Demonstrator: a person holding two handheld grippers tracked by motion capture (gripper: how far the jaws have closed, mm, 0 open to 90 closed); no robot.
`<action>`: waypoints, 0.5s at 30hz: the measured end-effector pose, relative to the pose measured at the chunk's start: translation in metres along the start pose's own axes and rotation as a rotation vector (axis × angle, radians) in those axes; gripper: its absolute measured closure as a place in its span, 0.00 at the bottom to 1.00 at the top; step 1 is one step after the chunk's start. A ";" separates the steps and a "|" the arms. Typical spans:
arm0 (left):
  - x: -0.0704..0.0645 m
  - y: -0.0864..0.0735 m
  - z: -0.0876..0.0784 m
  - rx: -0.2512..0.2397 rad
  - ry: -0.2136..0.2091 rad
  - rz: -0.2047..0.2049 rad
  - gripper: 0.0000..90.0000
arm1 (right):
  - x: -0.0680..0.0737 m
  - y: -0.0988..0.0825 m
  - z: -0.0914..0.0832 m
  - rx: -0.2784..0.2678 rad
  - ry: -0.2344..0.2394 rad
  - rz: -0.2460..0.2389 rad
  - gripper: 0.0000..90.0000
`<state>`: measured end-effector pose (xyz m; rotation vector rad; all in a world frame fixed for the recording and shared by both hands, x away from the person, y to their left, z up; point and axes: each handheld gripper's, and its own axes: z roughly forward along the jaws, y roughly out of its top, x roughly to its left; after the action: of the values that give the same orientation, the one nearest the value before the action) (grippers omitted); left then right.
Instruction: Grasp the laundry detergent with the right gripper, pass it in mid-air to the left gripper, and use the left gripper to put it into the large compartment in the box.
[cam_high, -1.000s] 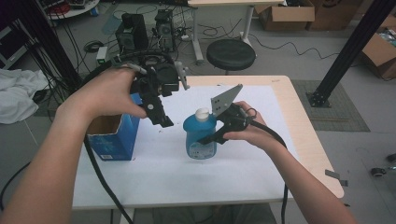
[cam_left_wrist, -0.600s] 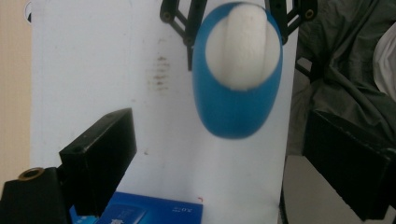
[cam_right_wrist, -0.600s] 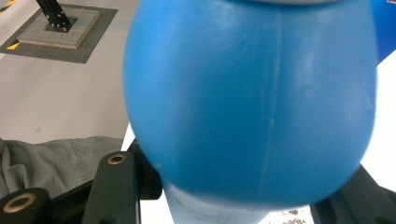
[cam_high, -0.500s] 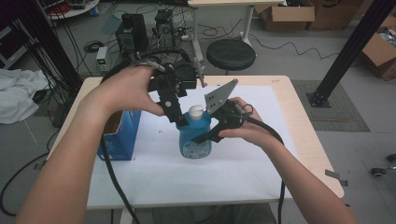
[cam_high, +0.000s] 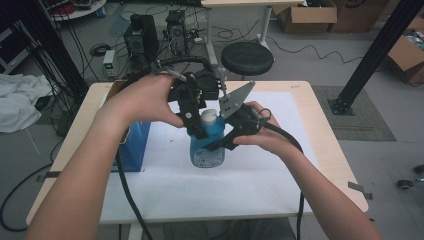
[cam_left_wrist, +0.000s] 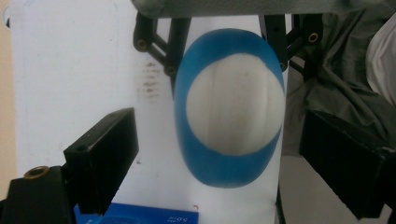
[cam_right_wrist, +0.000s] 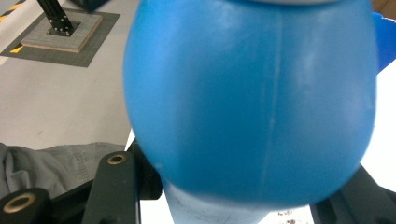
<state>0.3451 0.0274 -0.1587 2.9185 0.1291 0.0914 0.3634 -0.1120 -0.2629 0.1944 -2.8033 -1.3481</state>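
The high view looks forward and down from above the person's side, with the table (cam_high: 320, 165) across the middle of the frame. The left gripper view looks straight down, very near, on the white cap (cam_left_wrist: 235, 103) of the blue bottle (cam_high: 206, 150). The right gripper view faces the bottle's side from very close. All three views share this bottle.

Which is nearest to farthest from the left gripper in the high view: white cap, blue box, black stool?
From the left gripper:
1. White cap on the blue bottle, right beside the fingers, at table centre.
2. Blue box, to the gripper's left near the table's left edge.
3. Black stool, on the floor beyond the table's far edge.
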 end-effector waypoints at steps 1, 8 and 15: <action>0.000 0.001 0.003 0.006 -0.001 0.003 0.14 | 0.000 0.000 0.000 0.000 -0.001 0.001 0.51; 0.002 0.005 0.011 0.013 -0.004 0.004 0.17 | -0.001 -0.001 -0.004 -0.007 -0.002 0.010 0.51; 0.002 0.007 0.014 0.020 -0.001 0.000 0.19 | -0.002 -0.003 -0.007 -0.008 -0.005 0.017 0.51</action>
<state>0.3489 0.0179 -0.1709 2.9388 0.1298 0.0886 0.3666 -0.1187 -0.2605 0.1670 -2.7962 -1.3586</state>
